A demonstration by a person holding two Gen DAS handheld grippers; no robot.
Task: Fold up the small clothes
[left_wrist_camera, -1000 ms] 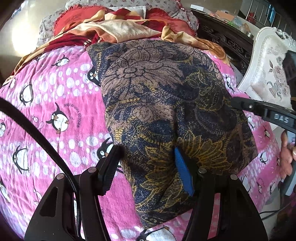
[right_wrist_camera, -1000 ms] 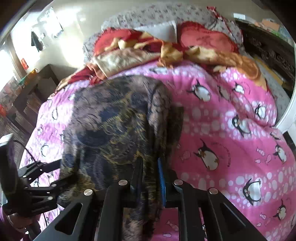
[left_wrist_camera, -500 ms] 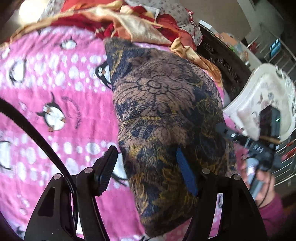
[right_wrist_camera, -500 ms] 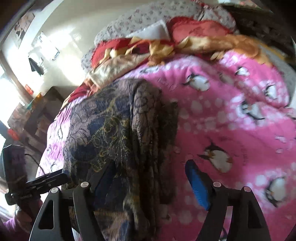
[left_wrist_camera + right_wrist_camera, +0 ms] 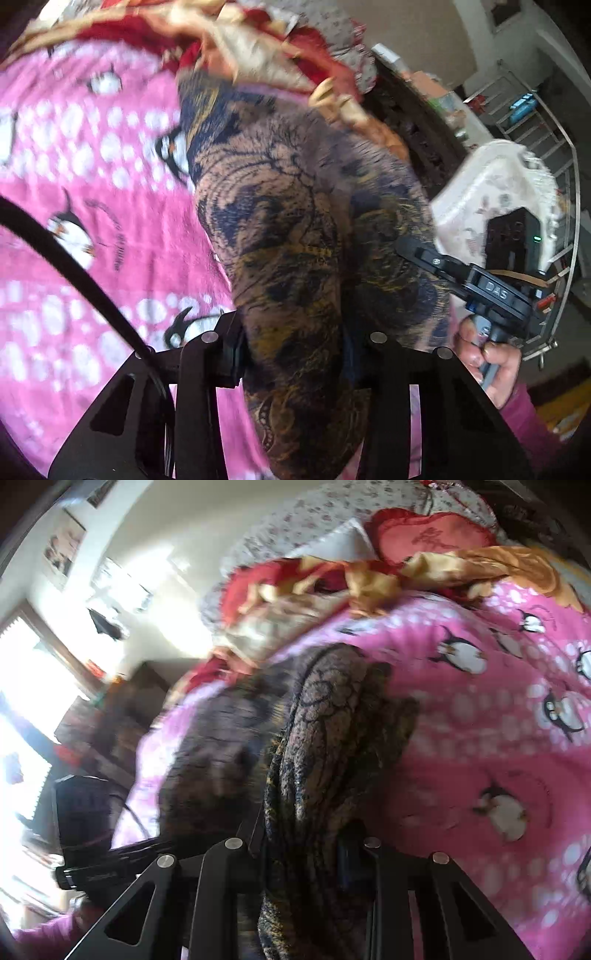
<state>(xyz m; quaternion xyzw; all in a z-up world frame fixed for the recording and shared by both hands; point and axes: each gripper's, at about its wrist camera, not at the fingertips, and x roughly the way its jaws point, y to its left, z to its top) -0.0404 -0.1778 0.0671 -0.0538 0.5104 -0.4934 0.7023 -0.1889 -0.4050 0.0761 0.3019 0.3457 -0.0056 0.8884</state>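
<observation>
A dark blue, brown and gold patterned garment [image 5: 295, 221] lies bunched lengthwise on the pink penguin blanket [image 5: 92, 221]. My left gripper [image 5: 291, 350] is closing, and its pads press a thick fold at the garment's near end. In the right wrist view the same garment [image 5: 332, 720] runs up between the fingers of my right gripper [image 5: 303, 842]. It too is closing and pinches a gathered ridge of the cloth. The right gripper [image 5: 480, 284], held by a hand, shows at the garment's right edge in the left wrist view. The left gripper [image 5: 110, 860] shows low on the left in the right wrist view.
A heap of red and gold bedding [image 5: 258, 55] and pillows [image 5: 424, 531] lies at the head of the bed. A white upholstered chair [image 5: 498, 192] and a dark carved bed frame [image 5: 417, 122] stand to the right. Bright windows [image 5: 22, 686] are on the left.
Half a second ago both grippers stood open astride the garment; now both have closed on folds of it. Both views have rolled and shifted, and the cloth is more gathered.
</observation>
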